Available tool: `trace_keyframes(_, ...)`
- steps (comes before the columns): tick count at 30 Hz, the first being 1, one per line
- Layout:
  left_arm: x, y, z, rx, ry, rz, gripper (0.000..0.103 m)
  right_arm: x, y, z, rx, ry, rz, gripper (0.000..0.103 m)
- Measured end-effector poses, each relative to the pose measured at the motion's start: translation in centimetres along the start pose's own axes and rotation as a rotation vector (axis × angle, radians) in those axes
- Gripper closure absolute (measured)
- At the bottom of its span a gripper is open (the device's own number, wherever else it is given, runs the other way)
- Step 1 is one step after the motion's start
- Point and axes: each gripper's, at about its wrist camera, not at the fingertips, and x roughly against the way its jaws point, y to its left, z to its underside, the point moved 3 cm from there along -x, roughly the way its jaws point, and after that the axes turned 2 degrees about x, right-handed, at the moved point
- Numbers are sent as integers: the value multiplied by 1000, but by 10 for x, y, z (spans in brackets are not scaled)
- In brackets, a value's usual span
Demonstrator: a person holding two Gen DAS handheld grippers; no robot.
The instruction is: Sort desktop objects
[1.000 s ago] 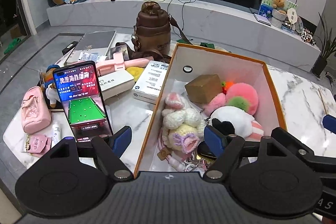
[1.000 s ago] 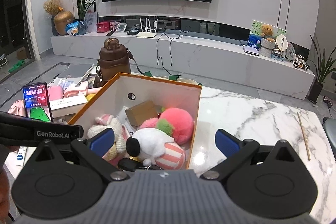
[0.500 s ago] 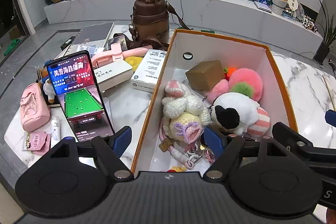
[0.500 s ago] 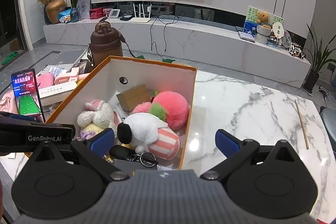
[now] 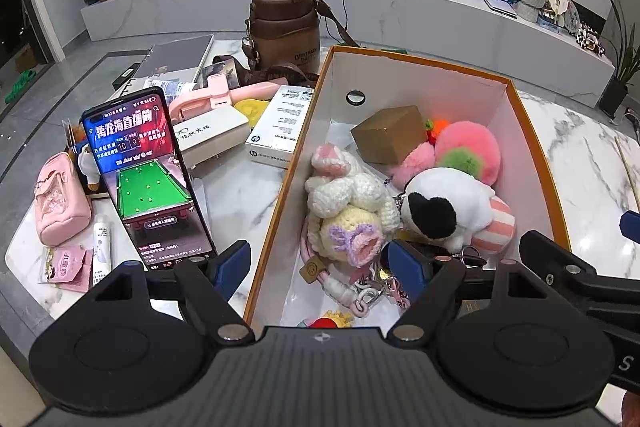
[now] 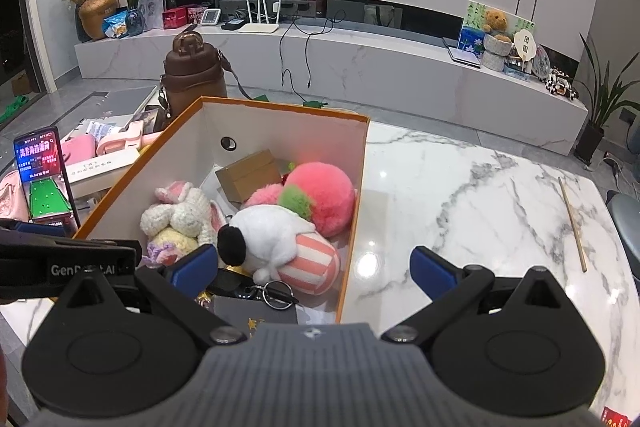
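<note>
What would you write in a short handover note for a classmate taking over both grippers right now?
Left gripper: open, empty, straddling the box's left wall.
Right gripper: open, empty, straddling its right wall.
Box: already holds soft toys, a small carton and keys.
Left to sort, on the table beside the box: phone, pink pouch, white boxes, small tube, brown bottle.

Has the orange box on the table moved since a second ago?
Cannot tell. The orange box sits lower in the left view, but the phone beside it dropped equally, so the camera probably moved.
</note>
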Motion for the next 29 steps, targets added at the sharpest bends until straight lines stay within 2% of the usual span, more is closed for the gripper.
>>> trace_keyframes(18,-1,-3,2,-21,-10,-9,14,-1,-1,2,-10,13,7,1)
trace_keyframes(24,4,-6,2,-75,-71,-41,14,-2,-1,3,-11,15,7,1)
trace_keyframes(29,2,-3,1,-58,-45,-1,14,-2,-2,5,-11,11,4,1)
